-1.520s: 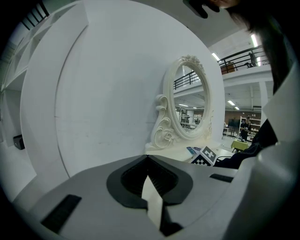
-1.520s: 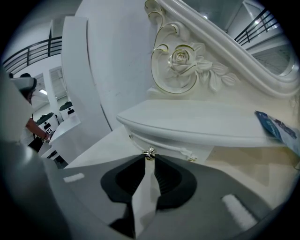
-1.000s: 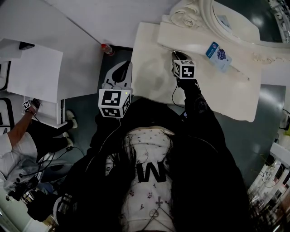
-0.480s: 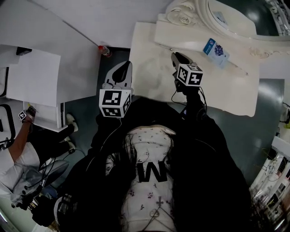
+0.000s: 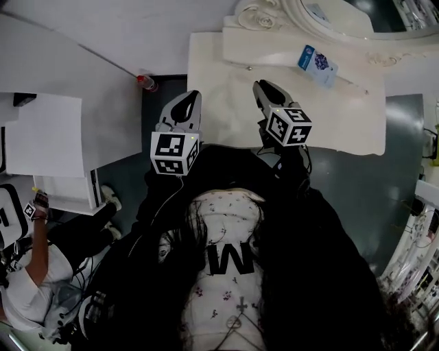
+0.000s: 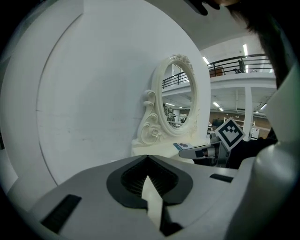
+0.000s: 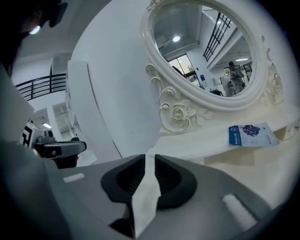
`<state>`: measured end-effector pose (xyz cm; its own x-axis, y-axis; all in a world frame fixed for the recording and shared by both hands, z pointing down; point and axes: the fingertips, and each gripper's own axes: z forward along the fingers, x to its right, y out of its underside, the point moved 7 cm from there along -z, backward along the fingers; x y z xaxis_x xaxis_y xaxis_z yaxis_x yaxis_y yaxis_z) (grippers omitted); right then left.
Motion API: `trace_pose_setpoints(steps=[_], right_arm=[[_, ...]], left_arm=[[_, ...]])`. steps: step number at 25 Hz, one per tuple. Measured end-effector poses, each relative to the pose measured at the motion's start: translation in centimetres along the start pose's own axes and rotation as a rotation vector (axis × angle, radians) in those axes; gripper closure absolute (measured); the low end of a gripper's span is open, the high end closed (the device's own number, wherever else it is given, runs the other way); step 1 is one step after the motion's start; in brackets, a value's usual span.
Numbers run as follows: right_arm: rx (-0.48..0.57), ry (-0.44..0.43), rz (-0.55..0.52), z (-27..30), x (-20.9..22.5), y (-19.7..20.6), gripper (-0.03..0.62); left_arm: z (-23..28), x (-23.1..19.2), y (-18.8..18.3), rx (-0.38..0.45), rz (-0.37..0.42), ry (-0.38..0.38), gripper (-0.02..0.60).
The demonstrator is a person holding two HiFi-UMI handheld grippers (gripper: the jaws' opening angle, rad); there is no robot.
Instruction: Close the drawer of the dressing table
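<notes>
Dressing table (image 5: 219,103) fills the upper middle of the head view. It is cream-white, with a wide flat top and a raised step along its back edge. On that step stands an oval mirror (image 5: 274,10) in a carved frame of scrolls and roses. A blue packet (image 5: 316,63) lies flat on the step. From this steep angle the drawer front does not show, so the head view cannot tell whether it is in or out. Both grippers are held over the near edge of the top. The left gripper (image 5: 191,96) is by the table's left corner and the right gripper (image 5: 259,83) is further in. A small red-capped bottle (image 5: 145,83) stands on the dark floor just left of the table.

In the left gripper view the jaws meet at their tips with nothing between them. Past them rise the mirror's scrolled frame and the table's pale edge, with the other gripper level beside it.

In the right gripper view the jaws stand all but together, parted by a thin slit that holds nothing. The mirror looms close above, its rose carving is just ahead, and the packet lies to the right on the step.
</notes>
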<state>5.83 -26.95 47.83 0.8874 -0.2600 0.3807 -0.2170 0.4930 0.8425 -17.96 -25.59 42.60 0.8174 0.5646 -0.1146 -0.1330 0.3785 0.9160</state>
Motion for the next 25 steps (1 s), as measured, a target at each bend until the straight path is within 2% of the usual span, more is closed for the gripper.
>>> trace_pose_setpoints(steps=[7,11,14,19,25], right_arm=[[0.034,0.012,0.017,-1.3,-2.6,0.7,0.522],[0.032,0.056,0.044,-3.3,-2.9,2.0,0.523],[0.032,0.083,0.057,-4.4,-2.5,2.6,0.524],[0.041,0.105,0.069,-5.7,-2.1,3.0,0.546],[0.066,0.084,0.064,-7.8,-2.1,3.0,0.546]], left_arm=[[2.1,1.1,1.2,-0.035,0.019,0.117,0.581],[3.0,2.9,2.1,-0.068,0.032,0.203,0.581],[3.3,3.9,2.4,-0.076,0.044,0.240,0.581],[3.3,4.8,2.3,-0.070,0.049,0.258,0.581],[2.9,5.5,1.3,-0.040,0.058,0.221,0.581]])
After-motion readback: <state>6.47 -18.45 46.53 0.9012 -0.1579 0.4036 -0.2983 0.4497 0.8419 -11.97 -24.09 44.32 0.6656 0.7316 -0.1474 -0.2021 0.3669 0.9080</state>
